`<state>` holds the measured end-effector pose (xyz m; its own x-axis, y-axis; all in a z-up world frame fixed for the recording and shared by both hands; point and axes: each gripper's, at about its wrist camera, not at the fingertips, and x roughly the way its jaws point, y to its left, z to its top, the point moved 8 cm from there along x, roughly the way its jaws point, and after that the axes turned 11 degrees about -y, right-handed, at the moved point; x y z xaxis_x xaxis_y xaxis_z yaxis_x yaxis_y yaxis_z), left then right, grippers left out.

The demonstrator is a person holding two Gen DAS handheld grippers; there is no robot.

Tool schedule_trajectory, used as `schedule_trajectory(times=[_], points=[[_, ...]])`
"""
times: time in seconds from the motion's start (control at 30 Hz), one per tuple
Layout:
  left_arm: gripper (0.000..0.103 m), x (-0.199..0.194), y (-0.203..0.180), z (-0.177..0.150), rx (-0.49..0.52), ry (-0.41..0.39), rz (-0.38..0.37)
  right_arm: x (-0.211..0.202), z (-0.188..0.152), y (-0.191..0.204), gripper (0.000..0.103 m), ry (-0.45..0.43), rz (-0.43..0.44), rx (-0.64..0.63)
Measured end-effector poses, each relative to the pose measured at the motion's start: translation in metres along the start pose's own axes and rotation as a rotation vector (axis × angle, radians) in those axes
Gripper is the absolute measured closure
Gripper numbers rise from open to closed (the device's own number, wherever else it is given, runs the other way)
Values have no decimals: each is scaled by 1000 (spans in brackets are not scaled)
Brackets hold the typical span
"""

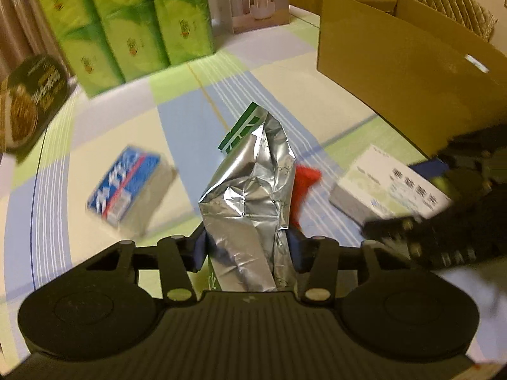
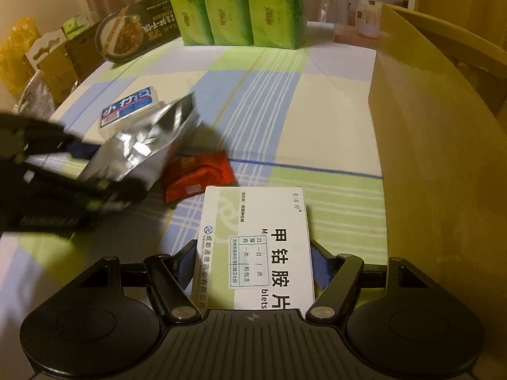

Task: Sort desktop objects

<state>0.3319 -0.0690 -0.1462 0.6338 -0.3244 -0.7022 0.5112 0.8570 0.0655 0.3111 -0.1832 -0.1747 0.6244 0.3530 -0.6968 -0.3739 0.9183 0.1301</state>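
Left gripper clamped on crumpled silver foil pouch, blue pads pressed into both sides near its lower end. Pouch held off the table, long axis running fwd along the fingers, green-and-white printed end pointing away toward the tissue stack. Foil creased, shiny, folded to a blunt peak; green lettering not legible.

Right gripper pinching white medicine carton across its width, blue pads on both long edges. Carton flat, rectangular, smooth card, long axis straight fwd, far short end aimed at the tablecloth centre. Print runs sideways: large Chinese characters, "blets" fragment, white pharmacy sticker w/ ruled boxes, pale green swirl logo, small blue round maker's mark. Whether carton rests on cloth or hangs just above: can't tell.

Between the two held items, lying on the cloth: small red-orange soft packet, crinkly, text blurred. Further left, blue-and-white pack w/ red stripe, clear-wrapped, Chinese script, lying at a slant.

Checked tablecloth: pale green, blue, cream blocks w/ thin stripes.

Right side: open brown cardboard box, plain matte wall, upright. Back row: green plastic-wrapped tissue packs stacked in cols. Beside them white "J10 HUMIDIFIER" box w/ product photo. Left rear: black instant-noodle bowl, lid printed w/ noodle picture, tilted on edge.
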Motion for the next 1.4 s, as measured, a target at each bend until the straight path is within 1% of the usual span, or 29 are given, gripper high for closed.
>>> schedule_trajectory(times=[0.2, 0.3, 0.37, 0.4, 0.47, 0.6, 0.73, 0.83, 0.93, 1.03, 1.13, 1.2, 1.27, 1.3, 1.4], points=[[59, -52, -21, -42, -115, 35, -60, -26, -16, 14, 35, 27, 39, -6], [58, -72, -31, -58, -139, 46, -67, -40, -29, 25, 35, 52, 50, -39], [52, -80, -34, -65, -145, 50, -68, -48, -39, 31, 35, 66, 41, -63], [51, -81, -35, -66, -145, 52, -70, -51, -44, 33, 35, 70, 36, -73], [46, -81, -34, -67, -150, 59, -81, -57, -55, 38, 35, 78, 30, -87], [40, -76, -29, -67, -176, 74, -112, -64, -68, 41, 35, 83, 19, -91], [36, -67, -27, -61, -166, 92, -132, -61, -69, 41, 35, 81, -2, -124], [35, -60, -26, -59, -155, 112, -142, -57, -68, 42, 35, 78, -12, -151], [35, -55, -26, -62, -144, 135, -141, -54, -65, 45, 35, 67, -15, -185], [35, -51, -26, -66, -129, 164, -148, -52, -64, 46, 35, 66, -14, -194], [40, -47, -27, -69, -109, 182, -148, -51, -63, 47, 34, 70, -10, -194], [42, -47, -28, -70, -88, 184, -147, -51, -63, 46, 32, 73, -11, -194], [48, -47, -29, -70, -62, 185, -139, -51, -64, 45, 29, 74, -14, -195], [50, -46, -30, -70, -51, 184, -137, -51, -64, 44, 28, 74, -13, -192], [53, -47, -31, -69, -41, 179, -137, -52, -65, 43, 27, 76, -11, -186]])
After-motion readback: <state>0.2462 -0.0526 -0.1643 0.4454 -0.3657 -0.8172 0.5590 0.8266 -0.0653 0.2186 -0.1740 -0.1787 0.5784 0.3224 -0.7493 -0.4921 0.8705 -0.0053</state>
